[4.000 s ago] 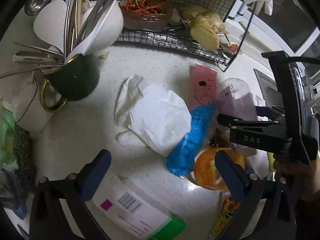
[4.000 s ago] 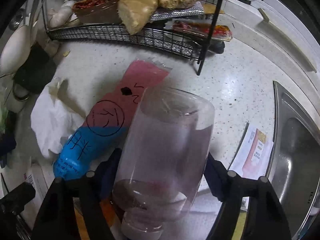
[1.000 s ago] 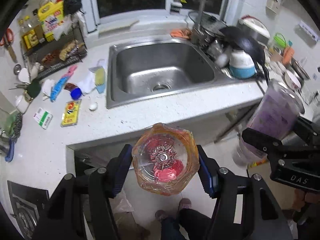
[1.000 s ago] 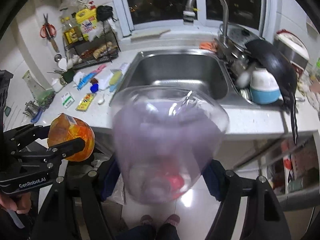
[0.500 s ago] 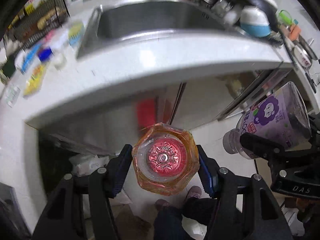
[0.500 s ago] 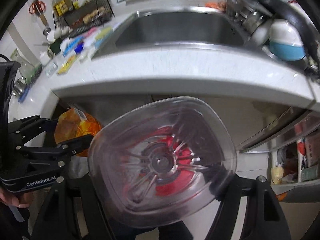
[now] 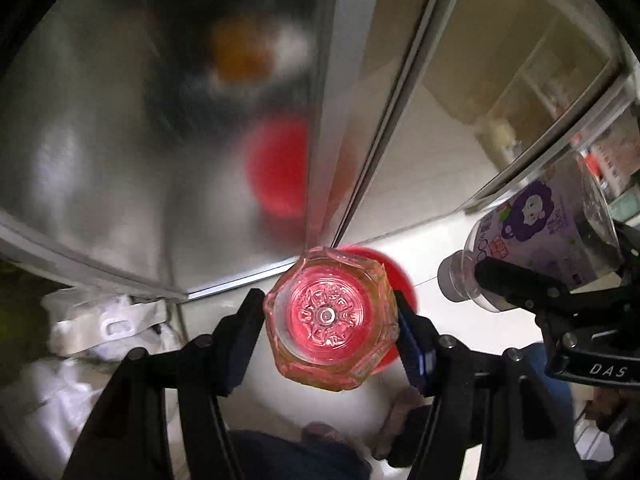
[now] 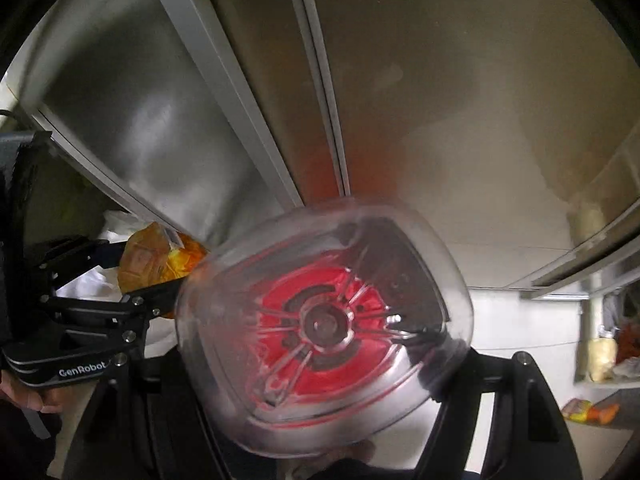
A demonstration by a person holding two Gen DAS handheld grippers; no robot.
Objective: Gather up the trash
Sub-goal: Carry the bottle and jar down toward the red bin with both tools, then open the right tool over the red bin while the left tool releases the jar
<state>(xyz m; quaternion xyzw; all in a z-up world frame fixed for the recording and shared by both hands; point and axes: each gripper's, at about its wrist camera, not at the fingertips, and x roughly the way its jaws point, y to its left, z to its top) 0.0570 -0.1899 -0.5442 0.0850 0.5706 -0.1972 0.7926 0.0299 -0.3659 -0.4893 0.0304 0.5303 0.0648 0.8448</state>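
An orange-tinted plastic bottle (image 7: 332, 320) points base-first at the left wrist camera, and my left gripper (image 7: 328, 320) is shut on its sides. A clear bottle with a purple label (image 7: 536, 232) hangs neck-down at the right, clamped by my right gripper (image 7: 516, 280). In the right wrist view that clear bottle's base (image 8: 324, 328) fills the middle, my right gripper (image 8: 324, 344) shut on it. The orange bottle (image 8: 156, 260) and left gripper (image 8: 120, 280) show at the left. A round red thing (image 7: 404, 280) lies below both bottles, mostly hidden.
Brushed-metal cabinet doors (image 7: 120, 120) stand close ahead, and one mirrors the red thing. White plastic bags (image 7: 100, 320) lie on the floor at the lower left. The person's feet (image 7: 320, 436) show at the bottom. Low shelves with packets (image 8: 596, 356) are at the right.
Both grippers have dropped from above the counter to in front of the lower cabinet doors, each still holding its bottle. The sink and counter have left the view.
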